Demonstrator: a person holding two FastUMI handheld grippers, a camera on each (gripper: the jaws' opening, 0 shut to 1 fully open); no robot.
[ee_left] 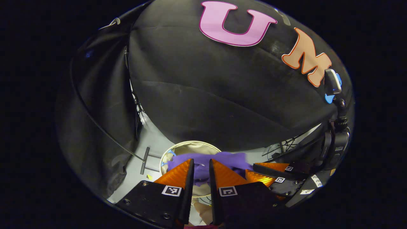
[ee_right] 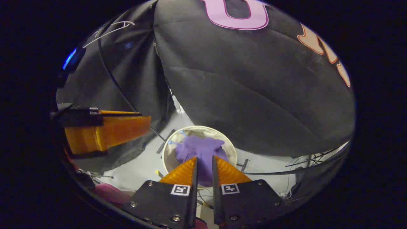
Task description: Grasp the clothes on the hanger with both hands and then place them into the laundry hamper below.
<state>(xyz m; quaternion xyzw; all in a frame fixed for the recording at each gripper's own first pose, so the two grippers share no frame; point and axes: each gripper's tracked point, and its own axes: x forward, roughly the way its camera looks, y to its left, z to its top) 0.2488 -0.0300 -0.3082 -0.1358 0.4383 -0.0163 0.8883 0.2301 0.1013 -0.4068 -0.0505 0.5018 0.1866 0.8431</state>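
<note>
a hanger (ee_right: 109, 30) hangs bare high at the far left of the right gripper view, well above the fingers. below, the left gripper (ee_left: 201, 167) holds its fingers a narrow gap apart with purple cloth, the clothes (ee_left: 206, 162), bunched between them; whether both fingers press on the cloth cannot be told. the garment stretches rightward from those fingers to the right gripper (ee_right: 204, 163), whose fingers stand equally close, cloth in the gap, grip likewise unclear. beyond both sets of fingertips, the round, pale-lined laundry hamper (ee_right: 230, 149) sits on the grey floor, and the purple bundle hangs over its mouth, seemingly sagging inside. the fabric looks light, soft and limp, likely to slump and fold wherever unsupported, so a pinch on a thick gathered fold should hold best. square black-and-white markers sit on each gripper; no brand or label can be read on garment or hamper.
</note>
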